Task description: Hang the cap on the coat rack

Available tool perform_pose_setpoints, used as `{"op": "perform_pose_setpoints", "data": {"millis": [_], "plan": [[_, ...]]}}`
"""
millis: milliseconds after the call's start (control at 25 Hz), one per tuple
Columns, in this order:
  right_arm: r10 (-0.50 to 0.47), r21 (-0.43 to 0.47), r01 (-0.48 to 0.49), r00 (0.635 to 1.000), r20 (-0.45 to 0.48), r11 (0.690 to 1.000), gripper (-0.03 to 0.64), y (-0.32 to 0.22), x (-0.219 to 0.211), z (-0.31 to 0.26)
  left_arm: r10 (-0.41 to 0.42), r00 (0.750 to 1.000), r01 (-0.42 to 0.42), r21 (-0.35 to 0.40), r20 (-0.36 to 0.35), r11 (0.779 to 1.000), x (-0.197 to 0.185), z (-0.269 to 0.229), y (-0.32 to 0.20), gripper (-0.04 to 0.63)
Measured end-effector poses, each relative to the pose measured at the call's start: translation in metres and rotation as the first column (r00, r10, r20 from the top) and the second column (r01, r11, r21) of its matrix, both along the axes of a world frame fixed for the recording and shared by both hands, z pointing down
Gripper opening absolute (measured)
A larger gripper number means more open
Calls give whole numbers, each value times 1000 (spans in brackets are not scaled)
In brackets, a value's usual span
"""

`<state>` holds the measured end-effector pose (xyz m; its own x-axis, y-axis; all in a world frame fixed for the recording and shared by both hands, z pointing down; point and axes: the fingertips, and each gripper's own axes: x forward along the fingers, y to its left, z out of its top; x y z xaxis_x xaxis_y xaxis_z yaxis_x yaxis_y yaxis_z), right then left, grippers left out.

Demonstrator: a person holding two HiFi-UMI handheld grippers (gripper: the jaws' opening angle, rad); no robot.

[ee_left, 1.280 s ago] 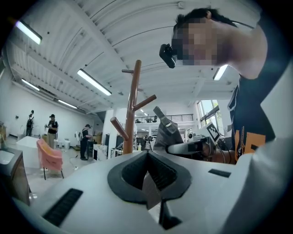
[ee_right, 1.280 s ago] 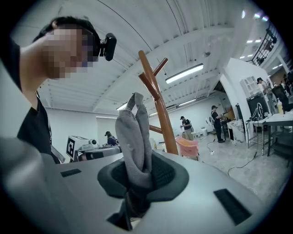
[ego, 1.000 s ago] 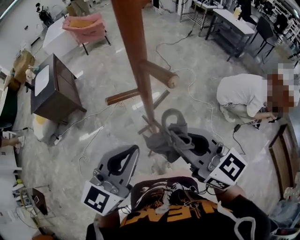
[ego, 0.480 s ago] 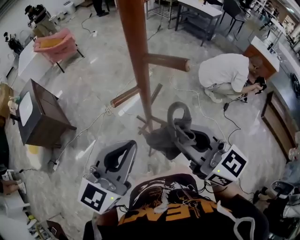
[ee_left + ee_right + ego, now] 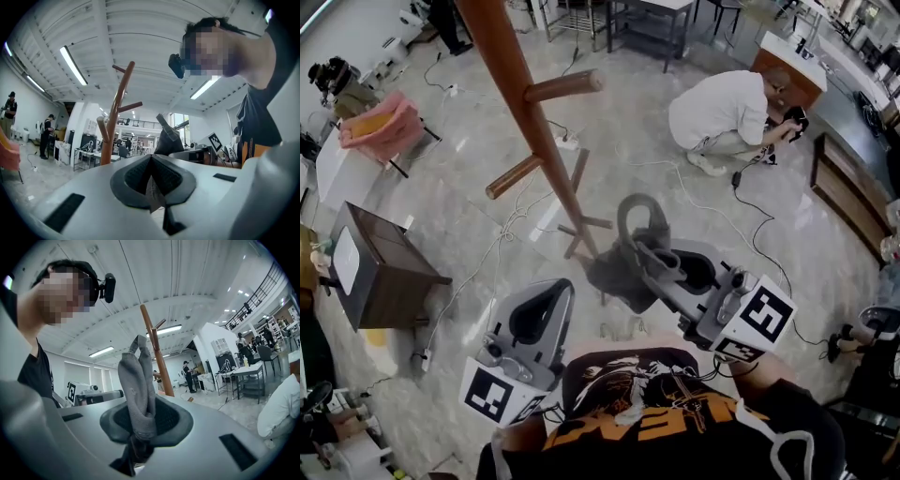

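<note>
Grey fabric cap: plain mid-grey, no pattern seen. Reddish-brown wooden coat rack: uniform, slight gloss. Right tongs and left tongs: light grey shells with dark grey ribbed pads. Square marker cube: black squares on white. Polished stone floor: pale grey, marbled. Padded pink chair. Dark brown boxy cabinet. Wearer's black shirt: orange print.

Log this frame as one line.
phase: pre-hang | right gripper: shut on cap | left gripper: shut, empty | cap: not yet on coat rack
</note>
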<state>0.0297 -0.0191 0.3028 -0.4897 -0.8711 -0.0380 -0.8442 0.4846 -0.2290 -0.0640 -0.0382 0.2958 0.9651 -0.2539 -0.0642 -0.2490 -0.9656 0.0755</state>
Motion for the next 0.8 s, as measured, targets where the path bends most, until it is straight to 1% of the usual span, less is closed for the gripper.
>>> {"op": "perform_pose_setpoints", "data": {"millis": [160,240,320,400,520,600,680,800], "plan": [[64,-16,-64,998,5,998,72,2,0,-7,65,998,-65,-6,23,998,2,-4,-4,23],[92,-25,-92,996,1,995,72,3,-9,-8,99,995,-100,5,23,995,-7,-9,-9,23],[134,-24,-134,991,-4,991,72,3,-24,-4,146,989,-146,19,27,989,-21,-6,-12,23],[193,-23,-192,981,3,981,72,5,-28,4,206,978,-207,20,46,978,-24,4,-12,23],[272,-31,-271,962,31,962,72,7,-4,8,275,959,-274,-17,71,962,3,7,-15,23],[309,-36,-308,950,41,951,72,7,4,2,310,948,-309,-24,77,951,14,0,-20,23],[339,-32,-338,940,32,941,72,2,-11,1,337,938,-337,-16,79,941,5,-4,-28,23],[375,-19,-375,927,5,927,72,-2,-46,11,361,930,-362,3,71,932,-26,1,-38,23]]}}
